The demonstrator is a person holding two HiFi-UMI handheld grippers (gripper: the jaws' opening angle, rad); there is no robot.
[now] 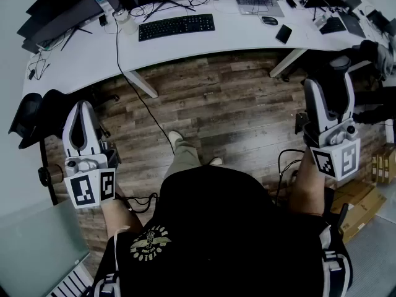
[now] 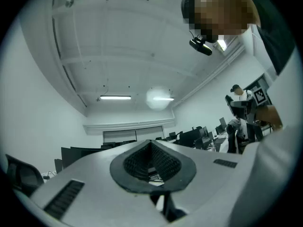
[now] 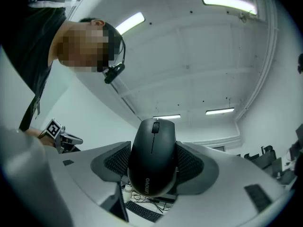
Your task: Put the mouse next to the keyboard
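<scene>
A black mouse (image 3: 152, 160) sits upright between the dark pads of my right gripper (image 3: 154, 150), which is shut on it. In the head view that gripper (image 1: 339, 73) is held up at the right, over the wood floor, with the mouse (image 1: 340, 62) at its tip. The black keyboard (image 1: 176, 26) lies on the white desk (image 1: 204, 45) far ahead, and the keyboard (image 3: 144, 212) also shows below the mouse. My left gripper (image 1: 80, 113) is at the left; its pads (image 2: 137, 162) meet with nothing between them.
On the desk stand monitors (image 1: 68, 11), a laptop (image 1: 257, 2), a phone (image 1: 283, 33) and a second mouse (image 1: 269, 20). A cable (image 1: 142, 101) runs across the floor. A dark chair (image 1: 31, 116) is at the left and cardboard boxes (image 1: 362, 206) at the right.
</scene>
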